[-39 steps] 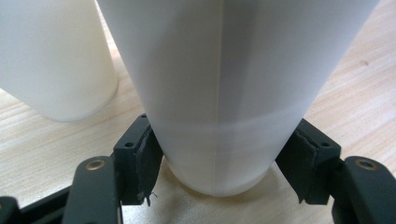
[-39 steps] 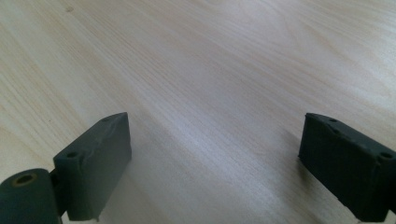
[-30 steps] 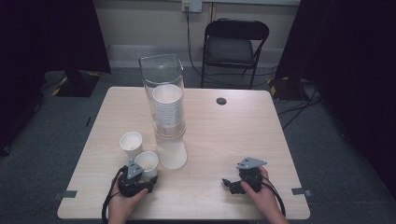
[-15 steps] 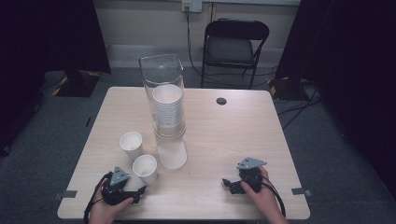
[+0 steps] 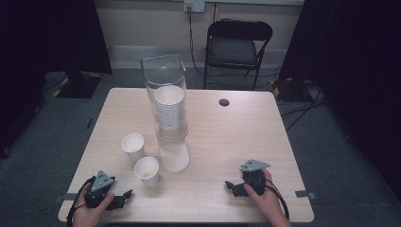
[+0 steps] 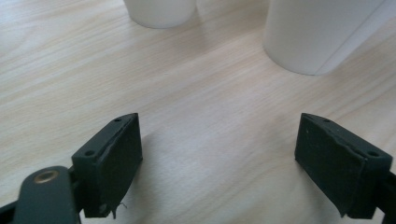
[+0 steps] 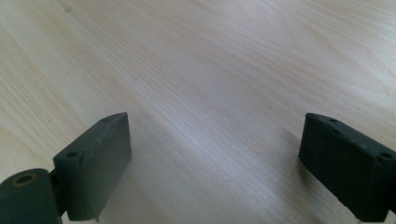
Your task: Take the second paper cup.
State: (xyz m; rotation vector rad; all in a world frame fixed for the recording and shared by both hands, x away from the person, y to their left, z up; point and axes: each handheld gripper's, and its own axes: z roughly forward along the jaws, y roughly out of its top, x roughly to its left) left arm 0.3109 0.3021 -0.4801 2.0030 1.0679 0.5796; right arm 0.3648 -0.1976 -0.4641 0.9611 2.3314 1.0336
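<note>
A clear dispenser tube (image 5: 164, 82) stands mid-table with a stack of white paper cups (image 5: 169, 109) inside; the lowest cup (image 5: 174, 155) sticks out below it. Two loose white cups stand upright left of it, one farther (image 5: 133, 146) and one nearer (image 5: 147, 170). My left gripper (image 5: 124, 195) rests at the front left corner, open, a short way left of the nearer cup. In the left gripper view its jaws (image 6: 219, 154) are wide apart over bare wood, with two white cups (image 6: 161, 9) (image 6: 322, 32) ahead. My right gripper (image 5: 231, 185) lies at the front right, open and holding nothing (image 7: 215, 158).
The light wooden table (image 5: 246, 137) has a round cable hole (image 5: 224, 102) near its back edge. A black folding chair (image 5: 239, 45) stands behind the table. Dark curtains hang on both sides.
My left gripper let go of the nearer cup and drew back toward the front left corner. The cup stays upright where it was. The right gripper has not moved.
</note>
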